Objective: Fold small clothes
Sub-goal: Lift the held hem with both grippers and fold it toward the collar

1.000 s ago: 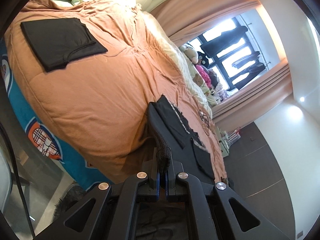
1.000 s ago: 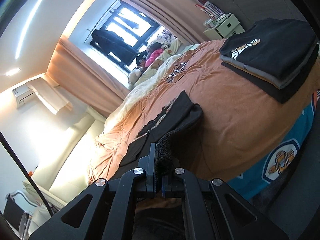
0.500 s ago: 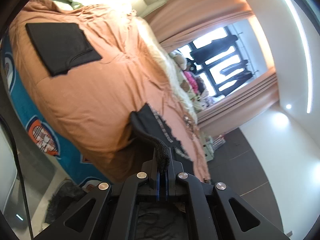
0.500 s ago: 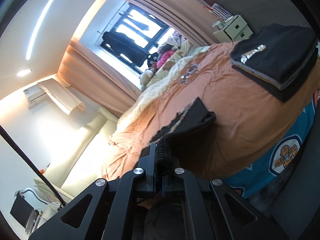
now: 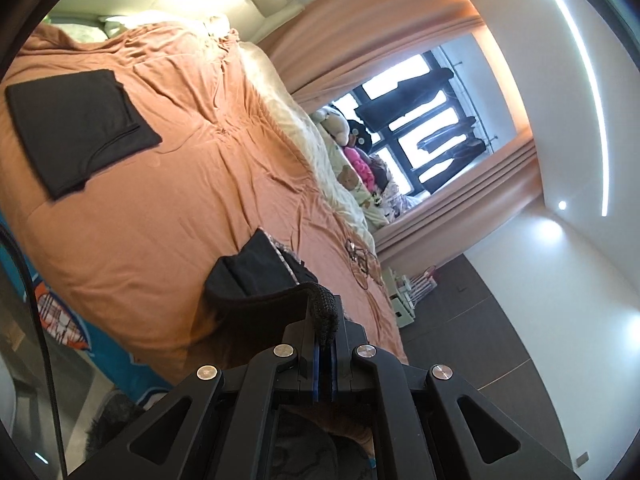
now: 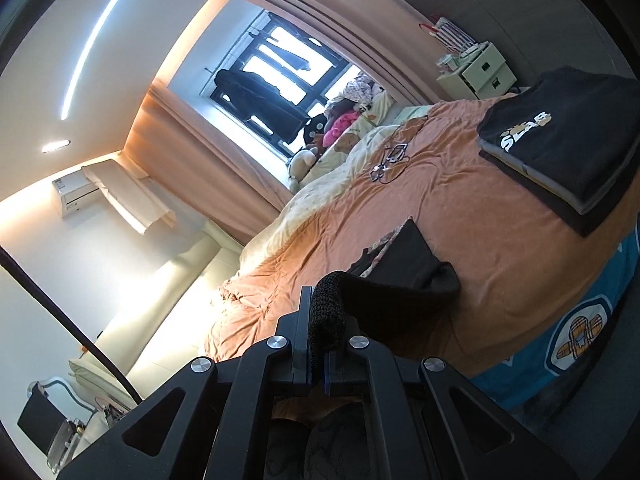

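A small black garment (image 5: pixel 260 276) lies partly on the orange bed cover (image 5: pixel 168 200), its near edge lifted. My left gripper (image 5: pixel 325 334) is shut on the garment's knitted black edge. My right gripper (image 6: pixel 318 336) is shut on the same garment's (image 6: pixel 404 268) other knitted corner. The cloth hangs between the two grippers and doubles over the part still on the bed. A patterned lining shows at its far edge.
A folded black piece (image 5: pixel 76 128) lies on the bed to the left. A stack of folded dark clothes (image 6: pixel 560 136) with white lettering sits on the bed to the right. Glasses and a cord (image 6: pixel 390 162) lie further back. Soft toys (image 5: pixel 352 156) line the window side.
Both grippers have lifted the garment's near edge and carried it forward over the rest of the garment, which now looks shorter and doubled. Both cameras tilted up toward the window.
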Action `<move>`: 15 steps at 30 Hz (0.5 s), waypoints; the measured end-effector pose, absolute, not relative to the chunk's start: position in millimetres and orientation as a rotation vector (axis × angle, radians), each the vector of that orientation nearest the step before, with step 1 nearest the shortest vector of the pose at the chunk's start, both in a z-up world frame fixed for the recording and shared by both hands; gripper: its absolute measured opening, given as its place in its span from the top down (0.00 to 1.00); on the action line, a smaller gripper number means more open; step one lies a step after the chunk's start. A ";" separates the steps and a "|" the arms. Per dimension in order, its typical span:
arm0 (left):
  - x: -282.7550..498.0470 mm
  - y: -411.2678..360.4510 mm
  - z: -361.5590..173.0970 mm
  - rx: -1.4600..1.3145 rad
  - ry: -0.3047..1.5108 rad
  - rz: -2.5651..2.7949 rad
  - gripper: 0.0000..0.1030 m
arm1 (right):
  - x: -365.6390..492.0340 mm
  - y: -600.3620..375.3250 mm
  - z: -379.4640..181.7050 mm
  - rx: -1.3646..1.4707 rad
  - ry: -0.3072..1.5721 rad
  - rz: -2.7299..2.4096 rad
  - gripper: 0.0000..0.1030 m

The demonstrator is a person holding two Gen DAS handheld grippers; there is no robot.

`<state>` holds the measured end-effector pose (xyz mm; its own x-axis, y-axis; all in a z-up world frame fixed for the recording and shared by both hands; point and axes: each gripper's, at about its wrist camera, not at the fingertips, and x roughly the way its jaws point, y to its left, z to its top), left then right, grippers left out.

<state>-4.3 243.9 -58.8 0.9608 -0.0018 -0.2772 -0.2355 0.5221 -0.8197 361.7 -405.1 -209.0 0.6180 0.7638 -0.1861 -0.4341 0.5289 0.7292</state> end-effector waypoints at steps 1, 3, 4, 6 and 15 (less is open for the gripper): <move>2.0 246.4 -58.3 -1.011 0.260 0.143 0.97 | 369.5 -402.2 -211.1 0.694 0.538 0.756 1.00; 19.2 252.1 -57.4 -1.004 0.269 0.146 0.97 | 385.1 -396.4 -210.9 0.691 0.552 0.753 1.00; 29.3 255.2 -56.8 -0.997 0.274 0.147 0.97 | 392.9 -393.1 -210.4 0.689 0.559 0.749 1.00; 45.2 260.5 -57.0 -0.988 0.280 0.152 0.97 | 413.2 -383.9 -212.8 0.681 0.573 0.739 1.00; 122.7 287.5 -71.0 -0.986 0.345 0.182 0.97 | 477.7 -340.9 -200.3 0.613 0.614 0.708 1.00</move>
